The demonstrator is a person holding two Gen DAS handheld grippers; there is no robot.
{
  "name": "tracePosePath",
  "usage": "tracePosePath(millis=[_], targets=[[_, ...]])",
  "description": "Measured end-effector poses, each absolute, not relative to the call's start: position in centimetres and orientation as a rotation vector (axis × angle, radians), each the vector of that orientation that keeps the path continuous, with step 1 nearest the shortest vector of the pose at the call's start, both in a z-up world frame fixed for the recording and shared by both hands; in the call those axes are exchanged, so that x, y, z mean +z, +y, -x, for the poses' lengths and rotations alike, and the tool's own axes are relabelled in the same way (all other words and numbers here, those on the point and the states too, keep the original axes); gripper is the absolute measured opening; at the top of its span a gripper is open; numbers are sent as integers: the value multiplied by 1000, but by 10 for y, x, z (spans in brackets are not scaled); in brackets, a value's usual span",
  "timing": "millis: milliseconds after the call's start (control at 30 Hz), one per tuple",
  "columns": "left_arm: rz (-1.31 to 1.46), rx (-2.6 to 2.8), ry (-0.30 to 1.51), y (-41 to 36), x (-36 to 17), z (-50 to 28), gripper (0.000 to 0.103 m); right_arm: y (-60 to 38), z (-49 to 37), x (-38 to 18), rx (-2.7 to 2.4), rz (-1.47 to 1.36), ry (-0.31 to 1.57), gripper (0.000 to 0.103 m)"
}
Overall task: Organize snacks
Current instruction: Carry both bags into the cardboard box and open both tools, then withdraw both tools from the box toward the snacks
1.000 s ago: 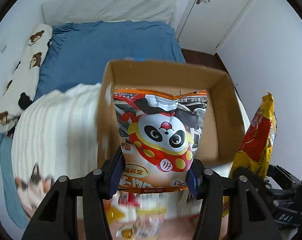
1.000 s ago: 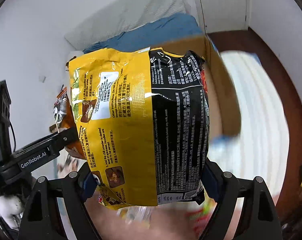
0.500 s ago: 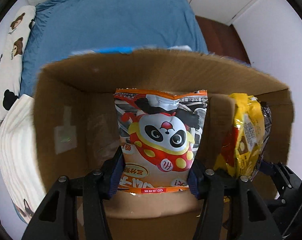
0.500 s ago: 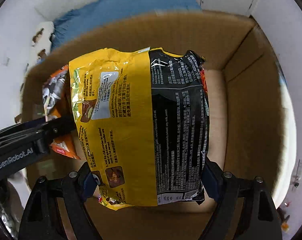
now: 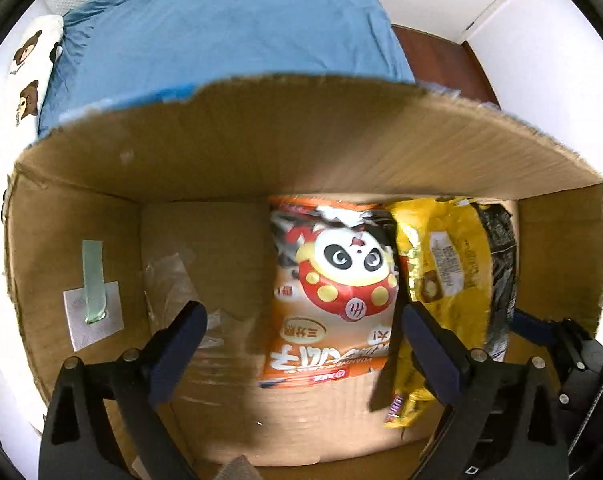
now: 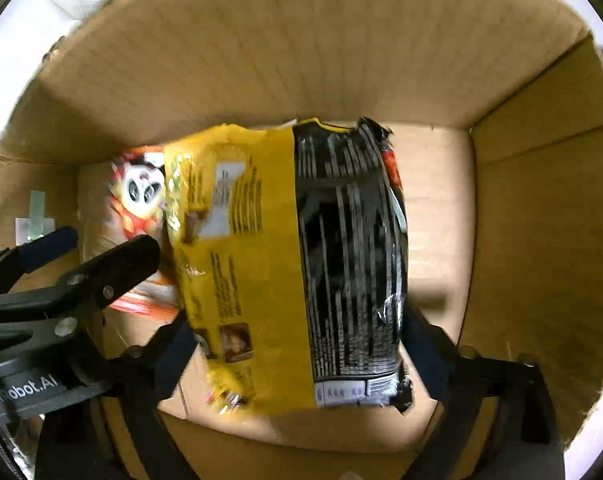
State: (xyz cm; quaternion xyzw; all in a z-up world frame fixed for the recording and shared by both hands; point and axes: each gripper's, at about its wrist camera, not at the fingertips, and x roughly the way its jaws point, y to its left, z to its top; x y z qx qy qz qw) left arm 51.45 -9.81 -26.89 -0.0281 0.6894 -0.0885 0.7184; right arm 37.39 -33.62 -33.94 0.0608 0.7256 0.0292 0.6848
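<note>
The left gripper (image 5: 301, 344) hangs inside the open brown cardboard box (image 5: 261, 152), its jaws spread wide and holding nothing. The orange panda-printed snack bag (image 5: 329, 292) lies flat on the box floor between and just beyond those jaws, nearer the right one, whose blue pad overlaps the bag's right edge in the left wrist view. Just beside it on the right, touching or overlapping along its edge, is the yellow and black crinkled noodle packet (image 6: 293, 264). The right gripper (image 6: 297, 344) has its jaws set apart on either side of this packet's lower end; the left pad meets the yellow edge and the right pad sits at the black edge, but motion blur on the packet leaves it unclear whether the pads pinch it.

The box's left wall carries a grey square patch with a pale green tape strip (image 5: 93, 300). Bare cardboard floor lies between that wall and the panda bag. The tall far wall, with a ragged top edge, stands just behind both bags' top seams. To the right of the packet, a band of bare floor runs to the right wall in the right wrist view.

The panda bag is glossy, showing a round red-bodied panda and white lettering. The packet's yellow half bears small print and food photos; its black half bears white text.

Beyond the box lies a blue bed sheet (image 5: 221, 32).
</note>
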Motion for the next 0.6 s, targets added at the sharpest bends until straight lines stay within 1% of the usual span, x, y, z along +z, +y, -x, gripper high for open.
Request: tracePosePath(millis=[133,300,400,433,600], targets=[[73,-205,1502,-100,-257,-510,100,-336,-370,-324,75,-125,1596,99],[78,-202,1444,-102,-227,-502,100,-332,-351,-286,97,-123,1537,99],[65,-191,1371,-107,-200,-477,100,-333,-331,-261,94,-113,1485,99],[55,-188,1344,-107,-192,-469,100,-333,-327,-243,90,-111,1462,99],[50,-159,1206,-98,-159,-425,100,-323,-290,-192,72,-66,1339,99]])
